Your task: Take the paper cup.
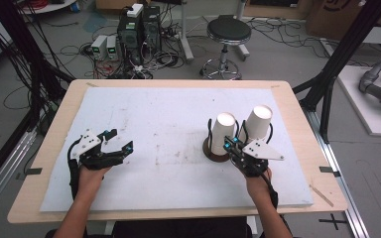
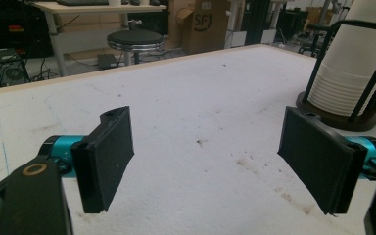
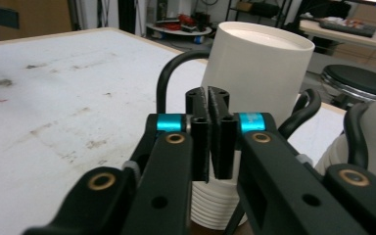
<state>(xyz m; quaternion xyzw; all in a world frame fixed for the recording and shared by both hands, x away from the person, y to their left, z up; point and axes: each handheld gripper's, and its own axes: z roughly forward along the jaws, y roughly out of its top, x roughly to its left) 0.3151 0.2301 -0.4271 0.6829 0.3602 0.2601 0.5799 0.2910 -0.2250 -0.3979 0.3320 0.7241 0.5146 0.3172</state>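
1. White board (image 1: 154, 119) covers the wooden table, centre of the high view.
2. Right gripper (image 3: 209, 105), jaws pressed together and holding nothing, stands just before the left cup stack (image 3: 257, 68).
3. Left gripper (image 2: 208, 156), lower left in the high view, has wide jaws with nothing between them.

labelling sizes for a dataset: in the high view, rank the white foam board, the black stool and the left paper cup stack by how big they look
1. white foam board, by far the largest.
2. black stool.
3. left paper cup stack, close to the stool in apparent size; the stool stands farther from the camera, so true sizes stay unsure.
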